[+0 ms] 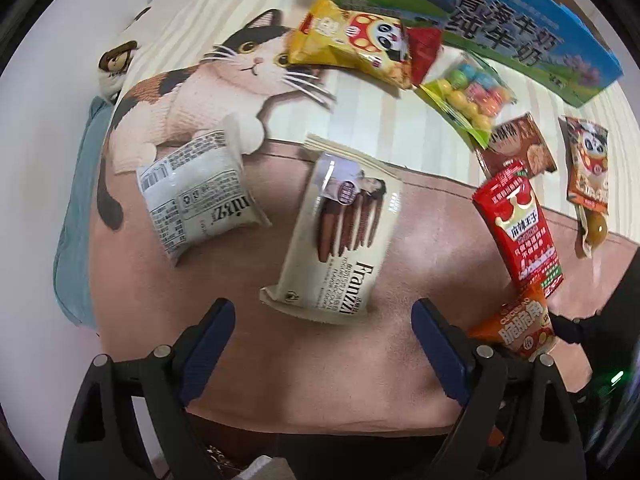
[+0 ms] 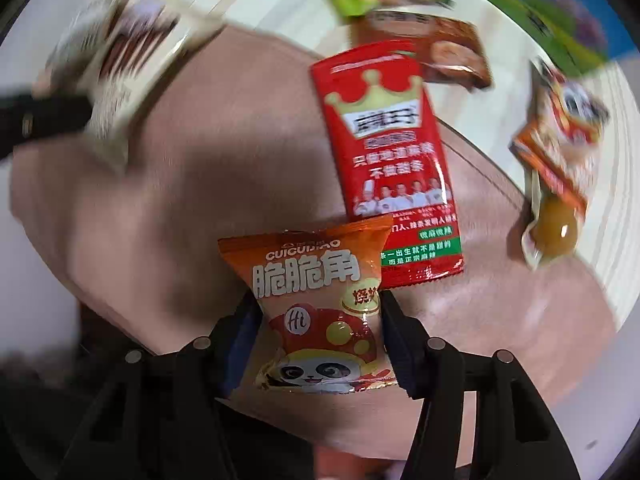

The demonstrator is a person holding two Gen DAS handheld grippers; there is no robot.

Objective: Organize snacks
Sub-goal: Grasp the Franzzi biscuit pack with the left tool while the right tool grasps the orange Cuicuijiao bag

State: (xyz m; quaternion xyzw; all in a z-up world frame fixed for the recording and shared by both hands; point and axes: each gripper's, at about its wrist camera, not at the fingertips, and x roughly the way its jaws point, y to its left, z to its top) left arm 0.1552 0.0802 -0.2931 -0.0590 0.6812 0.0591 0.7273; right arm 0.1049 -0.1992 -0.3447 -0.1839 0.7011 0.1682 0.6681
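Orange corner-snack packet (image 2: 316,312) sits clamped between the two fingers of the right gripper (image 2: 320,320), held by its middle, lifted clear of the pink part of the cat-print cloth (image 1: 360,360); top seal flares out past the fingertips. From the left wrist view the same packet (image 1: 516,326) shows at the lower right, just below the red spicy-strip packet (image 1: 520,228). In the right wrist view the packet's upper corner overlaps that red packet (image 2: 388,152); whether they touch cannot be told. Right view is motion-blurred, so the gripper appears to be mid-move. Left gripper (image 1: 324,336) has jaws spread wide, nothing between them, hovering just short of the cream Franzzi cookie pack (image 1: 340,236). Further out: white pouch (image 1: 196,196) to the left by the cat's paw, yellow panda bag (image 1: 352,48) and candy-ball bag (image 1: 468,92) near the blue milk carton box (image 1: 532,36), brown packet (image 1: 520,148), orange panda packet (image 1: 588,164) with a small amber sachet (image 1: 594,228) below it. Judgement: step in hand is carrying the orange packet to its group. To do it well, keep the squeeze moderate (puffed bag, brittle contents likely), lift high enough not to drag the red packet, and set it down flat beside like items before releasing.
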